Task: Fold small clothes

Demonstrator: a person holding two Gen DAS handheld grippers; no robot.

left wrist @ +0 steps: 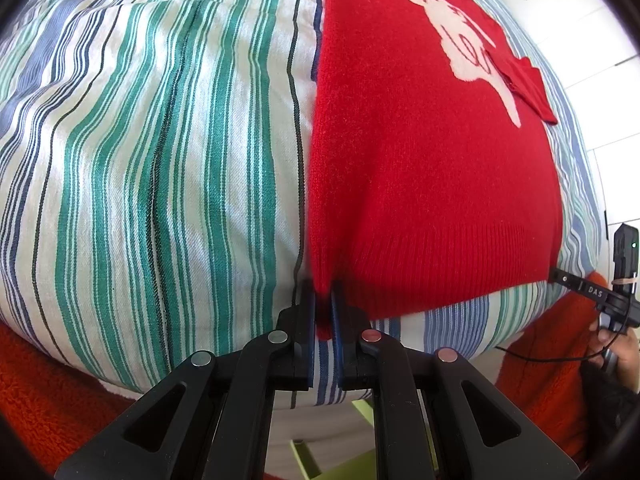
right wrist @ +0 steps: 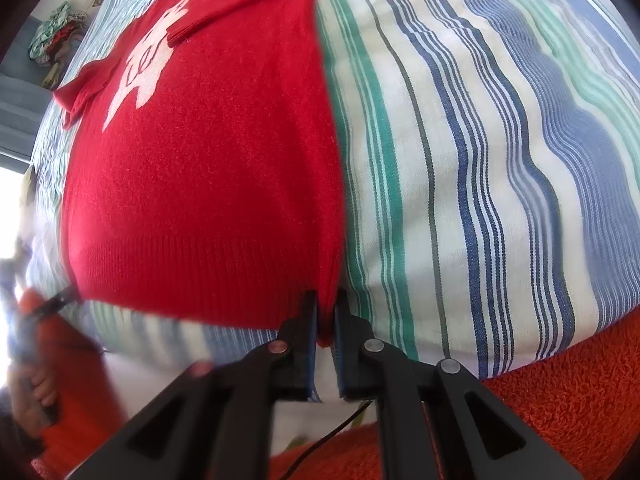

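I've got the red sweater [left wrist: 432, 184] lying flat on the striped bedcover [left wrist: 160, 160], white animal motif [left wrist: 464, 44] face up, hem nearest me. Left gripper [left wrist: 325, 304] is pinched down on the hem's left corner, a bit of red knit showing between the blue pads; right gripper [right wrist: 327, 312] does the same on the opposite hem corner, jaws pressed nearly together w/ only the knit between. Both tools point steeply down at the bed, which is why the corners bunch up into the jaws rather than lie flat. Holding both bottom corners at once makes sense to me: it keeps the hem taut and square, so the lower half can prob be carried up over the chest as one straight fold. Sleeves [right wrist: 132, 60] already look tucked in over the front, so I judge the side folds done & the bottom-to-top fold is next. Risk as I see it: knit is stretchy, grip is shallow at the very edge, could slip if I lift unevenly. The other handheld unit [left wrist: 616, 280] shows at the frame edge in left view, by the person's orange fleece [left wrist: 540, 360].
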